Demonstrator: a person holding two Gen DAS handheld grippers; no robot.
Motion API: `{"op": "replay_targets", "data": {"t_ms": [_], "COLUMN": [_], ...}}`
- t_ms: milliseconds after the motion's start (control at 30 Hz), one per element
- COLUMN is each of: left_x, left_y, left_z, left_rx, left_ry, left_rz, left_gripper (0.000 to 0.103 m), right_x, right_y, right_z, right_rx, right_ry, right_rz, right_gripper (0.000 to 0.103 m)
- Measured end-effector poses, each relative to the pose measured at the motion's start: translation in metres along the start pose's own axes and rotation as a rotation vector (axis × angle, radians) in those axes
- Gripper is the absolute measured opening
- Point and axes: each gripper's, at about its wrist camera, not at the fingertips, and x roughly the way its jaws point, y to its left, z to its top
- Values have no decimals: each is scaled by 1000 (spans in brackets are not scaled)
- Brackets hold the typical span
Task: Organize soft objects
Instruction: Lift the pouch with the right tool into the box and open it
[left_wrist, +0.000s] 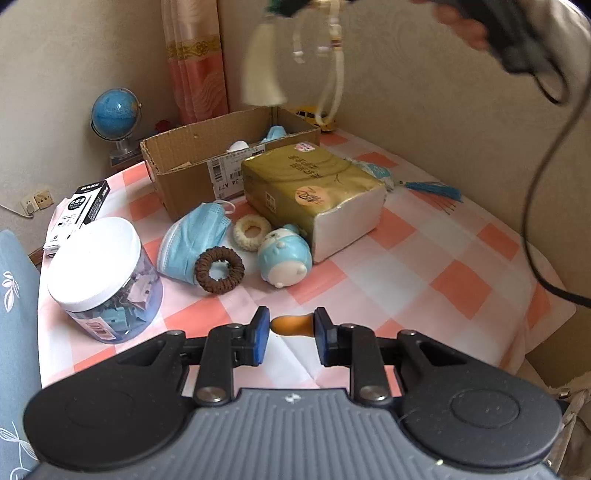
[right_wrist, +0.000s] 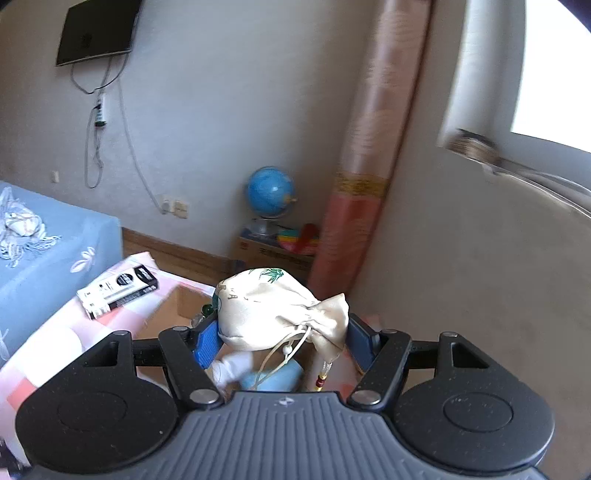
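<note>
My right gripper (right_wrist: 282, 341) is shut on a cream drawstring pouch (right_wrist: 273, 310) with a green leaf print, held high above the cardboard box (right_wrist: 173, 314). From the left wrist view its tassel (left_wrist: 262, 70) and cords dangle over the box (left_wrist: 192, 173). My left gripper (left_wrist: 290, 328) is open low over the checked tablecloth (left_wrist: 406, 266), with a small orange object (left_wrist: 293, 325) between its fingers. Ahead lie a blue face mask (left_wrist: 192, 240), a brown scrunchie (left_wrist: 219, 270), a cream scrunchie (left_wrist: 252, 232), a blue-and-white plush toy (left_wrist: 284, 258) and a gold tissue pack (left_wrist: 314, 195).
A plastic jar with a white lid (left_wrist: 103, 280) stands at the left, a black-and-white carton (left_wrist: 77, 214) behind it. A teal tassel item (left_wrist: 424, 188) lies at the right. A globe (left_wrist: 115, 118), a curtain (left_wrist: 195, 62) and a yellow toy bus (left_wrist: 314, 116) are at the back.
</note>
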Motion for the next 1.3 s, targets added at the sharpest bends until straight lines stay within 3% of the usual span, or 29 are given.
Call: {"op": "replay_targets", "data": {"t_ms": [233, 467, 700, 833, 900, 1000, 1300], "left_x": [3, 9, 13, 13, 11, 11, 9], "left_y": [12, 20, 25, 25, 24, 24, 18], "left_z": [-1, 0, 0, 0, 0, 1, 11], "left_rx": [-35, -43, -47, -47, -45, -39, -9], "left_ry": [0, 9, 14, 17, 16, 18, 15], "left_rz": [7, 5, 13, 15, 16, 19, 9], "left_gripper": [24, 24, 24, 24, 24, 24, 24], "right_x": [59, 115, 155, 174, 172, 157, 88], "right_y": [22, 44, 69, 74, 69, 57, 22], "right_z": [27, 21, 8, -4, -8, -10, -26], "right_rx": [-16, -69, -43, -20, 17, 54, 112], "right_ry": [23, 95, 157, 218, 222, 196, 162], "right_rz": [48, 12, 75, 114, 145, 158, 178], "right_gripper": [73, 73, 74, 86, 89, 102, 103]}}
